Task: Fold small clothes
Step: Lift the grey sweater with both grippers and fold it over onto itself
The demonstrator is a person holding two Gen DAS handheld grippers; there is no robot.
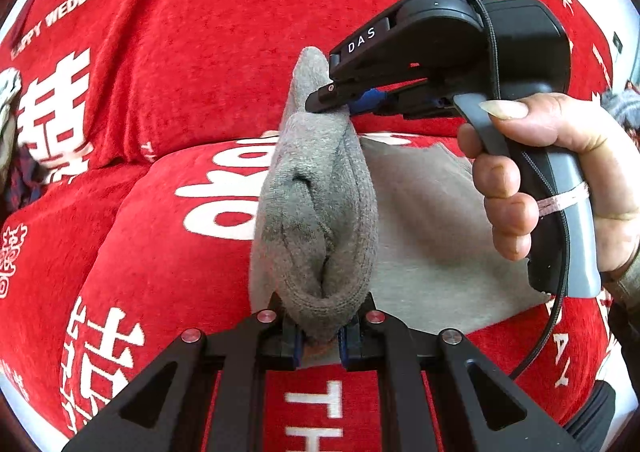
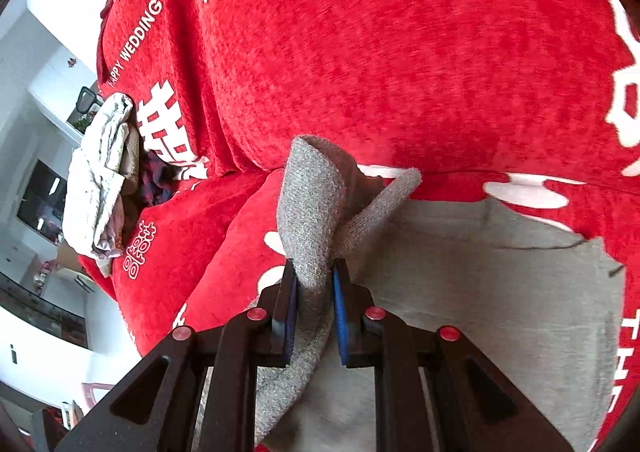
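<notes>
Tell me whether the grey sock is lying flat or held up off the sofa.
Held up. The grey sock is pinched at one end by the left gripper and at the other by the right gripper, bunched above the grey cloth.

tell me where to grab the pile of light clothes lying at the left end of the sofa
Take the pile of light clothes by the thick rolled edge facing the seat, coming from above. It lies crumpled against the red sofa cover, so a side approach seems blocked there.

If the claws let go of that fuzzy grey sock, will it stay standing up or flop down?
Probably flop. The fuzzy grey knitted sock sags and creases between the left claw and right claw, so it looks soft, not stiff. It seems light, since small pinches hold it. Its fuzzy knit likely will not slide on the red plush cover.
</notes>
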